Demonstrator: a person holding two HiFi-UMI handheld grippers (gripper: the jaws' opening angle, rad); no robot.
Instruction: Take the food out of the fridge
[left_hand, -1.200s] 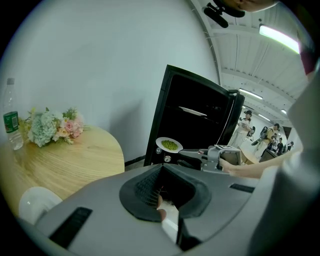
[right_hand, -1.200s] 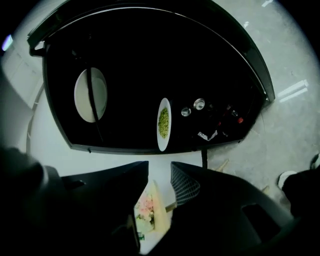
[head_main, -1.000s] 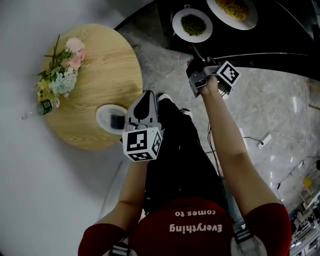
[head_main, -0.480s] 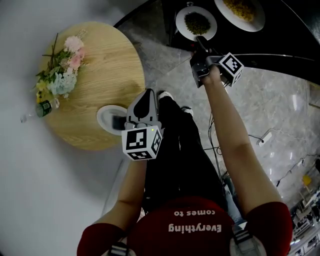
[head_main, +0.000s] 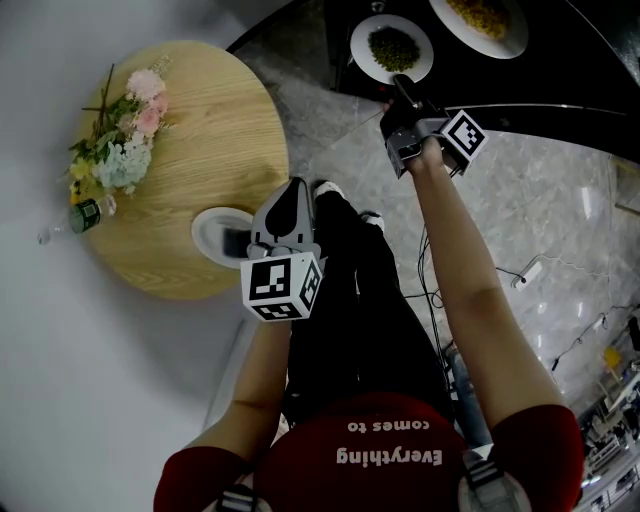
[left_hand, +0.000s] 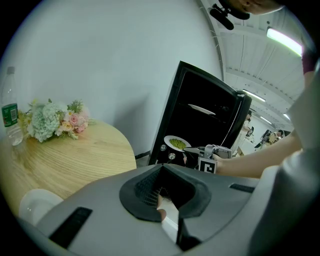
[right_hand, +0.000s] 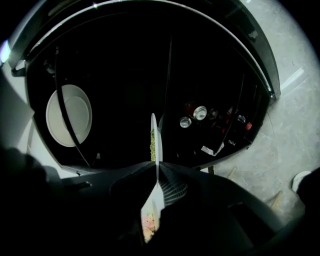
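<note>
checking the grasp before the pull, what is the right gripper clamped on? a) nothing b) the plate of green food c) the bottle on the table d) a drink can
b: the jaws of the right gripper have just been closing and pinch the rim of the plate of green food, seen edge-on between them.

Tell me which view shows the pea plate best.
The head view: the pea plate appears from above, with its whole rim and the green food. The left gripper view shows it small and distant; the right gripper view shows only its edge, side-on.
</note>
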